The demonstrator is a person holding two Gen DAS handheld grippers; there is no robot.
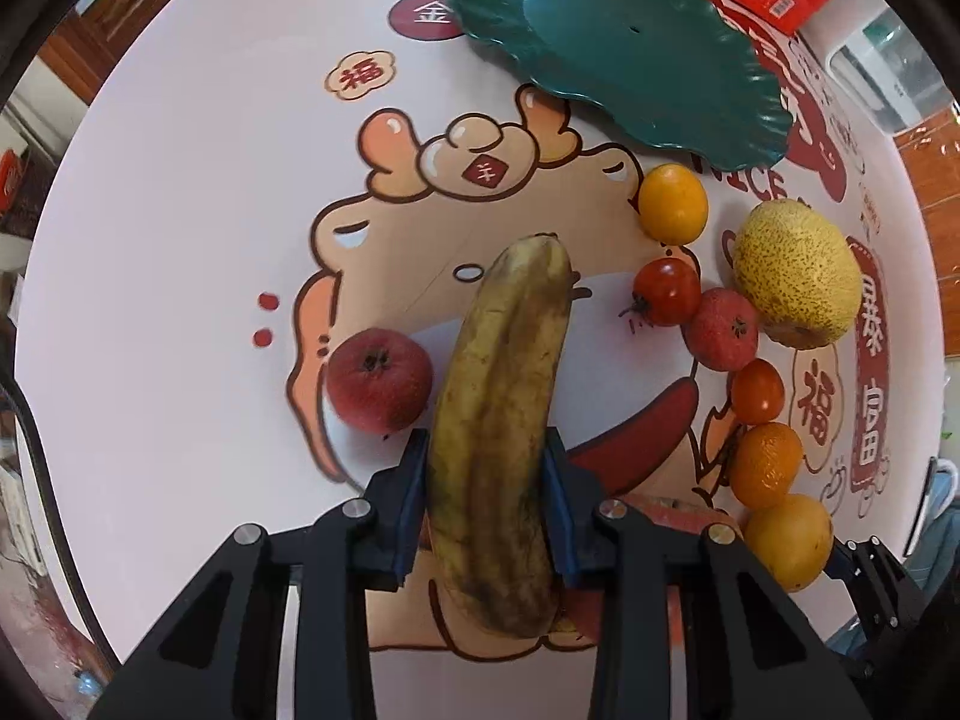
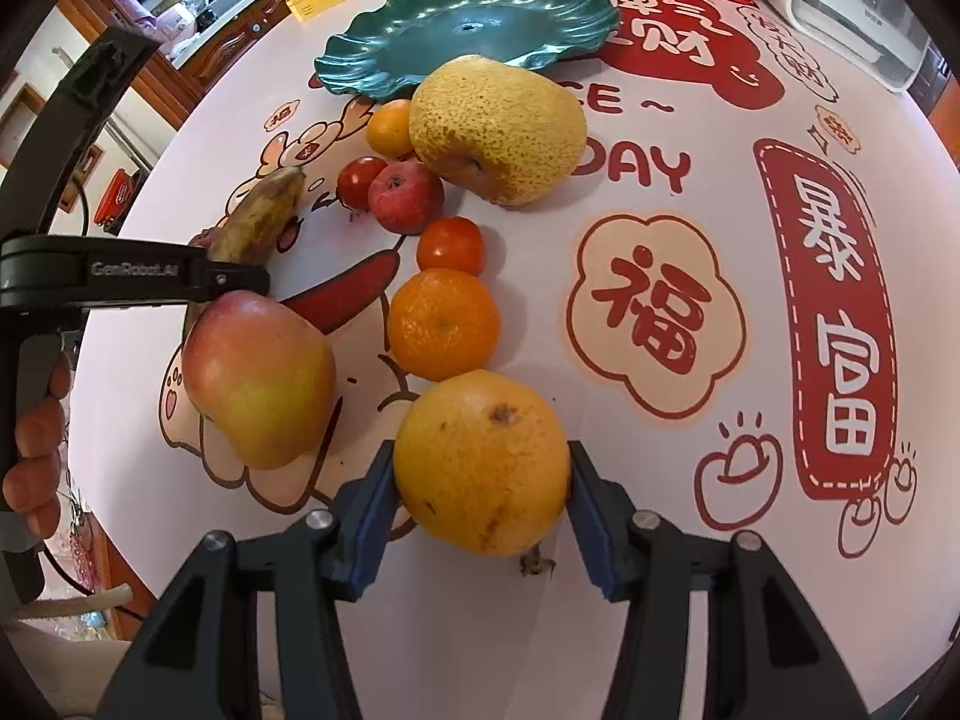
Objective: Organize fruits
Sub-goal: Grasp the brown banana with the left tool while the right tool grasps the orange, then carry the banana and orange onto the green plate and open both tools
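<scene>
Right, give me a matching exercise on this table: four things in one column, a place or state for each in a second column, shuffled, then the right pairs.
Things
1. banana
2. large orange
3. green plate
4. yellow pear

Places or states
A. lies with nothing on it, at the far side of the table
B. between the blue pads of the right hand-held gripper
C. clamped in the left hand-held gripper
D. rests on the table just in front of the plate

Pairs: 1-C, 2-B, 3-A, 4-D
</scene>
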